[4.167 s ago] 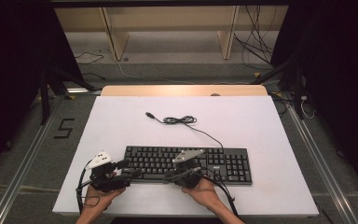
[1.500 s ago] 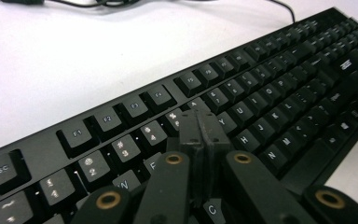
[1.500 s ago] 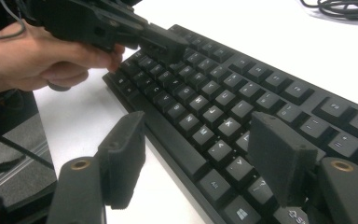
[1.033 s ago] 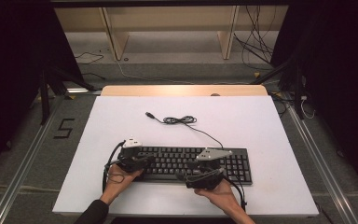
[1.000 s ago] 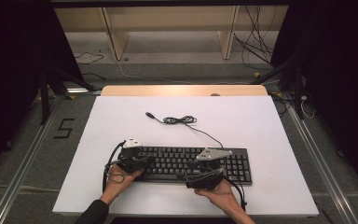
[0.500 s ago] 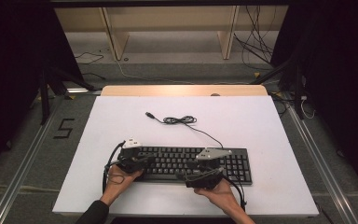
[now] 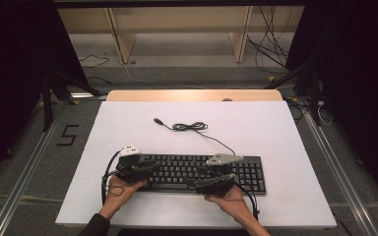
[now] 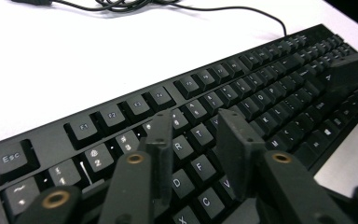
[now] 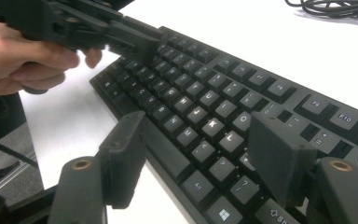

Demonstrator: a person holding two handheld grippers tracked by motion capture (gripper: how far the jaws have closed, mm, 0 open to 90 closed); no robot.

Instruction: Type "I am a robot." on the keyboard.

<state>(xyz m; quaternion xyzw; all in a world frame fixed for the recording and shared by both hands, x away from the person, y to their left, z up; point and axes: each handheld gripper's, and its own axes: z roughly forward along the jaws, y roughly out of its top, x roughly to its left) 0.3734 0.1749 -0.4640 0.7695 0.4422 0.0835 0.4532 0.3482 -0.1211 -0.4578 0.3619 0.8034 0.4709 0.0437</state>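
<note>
Black keyboard (image 7: 197, 172) lying flat on white table (image 7: 275, 132), near the front edge, long side across the table. Cable (image 7: 192, 127) running from kbd's back edge to a loose coil farther back, USB plug end lying free on the table.

Left gripper (image 8: 196, 140) low over kbd's left end, jaws partly apart w/ a gap between, just been opening; letter keys visible through the gap, nothing gripped. Tips hovering over the R/T key area, pads off any key as far as can be told. Held by left hand (image 7: 120, 189) at kbd's front-left corner.

Right gripper (image 9: 200, 158) spread wide, released, jaws straddling the front edge of kbd around the K/L keys; one jaw over the table side, other over the keys. No contact seen. Right hand (image 7: 229, 196) just in front of kbd, mid-right.
</note>
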